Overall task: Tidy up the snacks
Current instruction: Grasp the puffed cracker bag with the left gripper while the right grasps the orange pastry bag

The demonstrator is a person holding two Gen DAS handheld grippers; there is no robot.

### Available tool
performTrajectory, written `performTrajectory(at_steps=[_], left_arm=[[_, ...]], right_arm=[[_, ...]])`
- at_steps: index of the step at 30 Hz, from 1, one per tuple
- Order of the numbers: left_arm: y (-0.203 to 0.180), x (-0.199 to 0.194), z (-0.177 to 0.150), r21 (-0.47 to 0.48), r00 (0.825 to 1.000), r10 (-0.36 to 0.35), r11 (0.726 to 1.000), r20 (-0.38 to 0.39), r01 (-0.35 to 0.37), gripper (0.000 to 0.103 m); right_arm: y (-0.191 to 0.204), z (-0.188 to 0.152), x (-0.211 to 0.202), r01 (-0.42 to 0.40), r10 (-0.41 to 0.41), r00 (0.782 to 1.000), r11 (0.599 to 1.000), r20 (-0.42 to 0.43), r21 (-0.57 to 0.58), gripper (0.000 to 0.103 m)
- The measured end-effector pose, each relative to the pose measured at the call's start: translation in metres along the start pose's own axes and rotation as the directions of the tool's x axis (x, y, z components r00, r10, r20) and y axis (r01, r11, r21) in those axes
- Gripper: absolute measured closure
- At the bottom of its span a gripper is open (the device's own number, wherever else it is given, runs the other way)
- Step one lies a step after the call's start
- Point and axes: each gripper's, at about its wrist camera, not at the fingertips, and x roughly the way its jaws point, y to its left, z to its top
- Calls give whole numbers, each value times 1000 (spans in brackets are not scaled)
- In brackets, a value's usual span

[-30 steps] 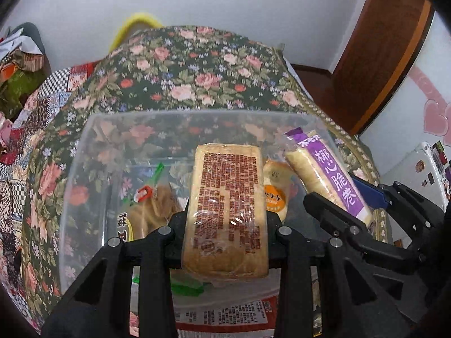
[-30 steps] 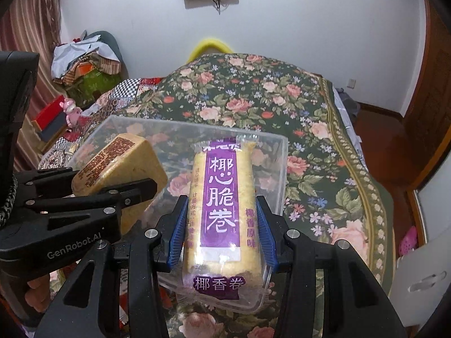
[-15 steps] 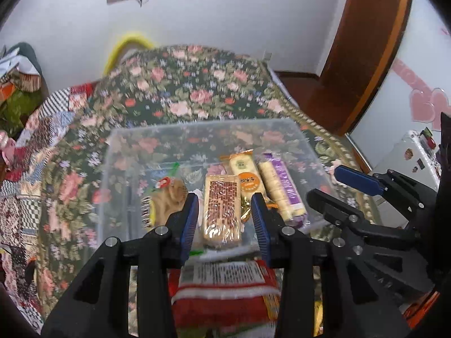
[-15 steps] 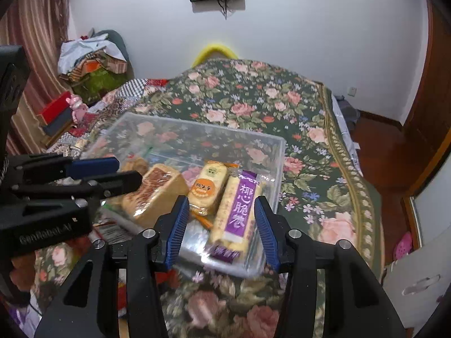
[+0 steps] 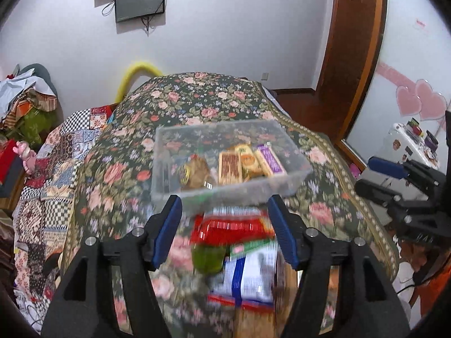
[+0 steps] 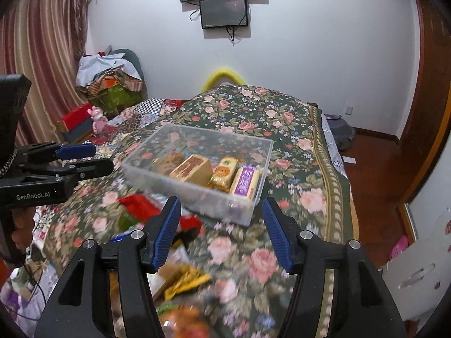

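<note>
A clear plastic bin [image 5: 296, 166] [image 6: 146, 173] sits on the floral bedspread. In it lie a brown-printed cake pack [image 5: 229, 167] [image 6: 191, 169], a yellow-orange snack pack [image 5: 248, 160] [image 6: 224, 173], a purple coconut roll pack [image 5: 270, 162] [image 6: 245, 181] and a round brown pastry [image 5: 197, 170] [image 6: 170, 160]. My left gripper [image 5: 225, 219] is open and empty, drawn back from the bin above loose packs. My right gripper [image 6: 222, 222] is open and empty, in front of the bin's near wall.
Loose snack packs lie near me: a red one [image 5: 231, 229] [image 6: 141, 205], a green one [image 5: 210, 257], a white-blue one [image 5: 248, 278] and a yellow wrapper [image 6: 186, 280]. The bed edge drops off at right [image 6: 344, 197]. Clutter stands at the left wall [image 6: 110, 84].
Both grippers let go of their packs into the bin, opened wide and drew back and up from it. The cake pack and purple roll now lie in the bin.
</note>
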Motion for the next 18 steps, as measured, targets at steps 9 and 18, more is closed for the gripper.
performTrajectory(at_steps=[9,18], left_arm=[[1,-15,-65,-13,998,6,1000,-66,-7,38],[-11,2,-118,18,986,-10,1000,-165,14,38]], right_arm=[[16,-49,-23,-36,37,999,999,-33,5,21],[24,-90,-6,-64,68,990,997,-128,31,20]])
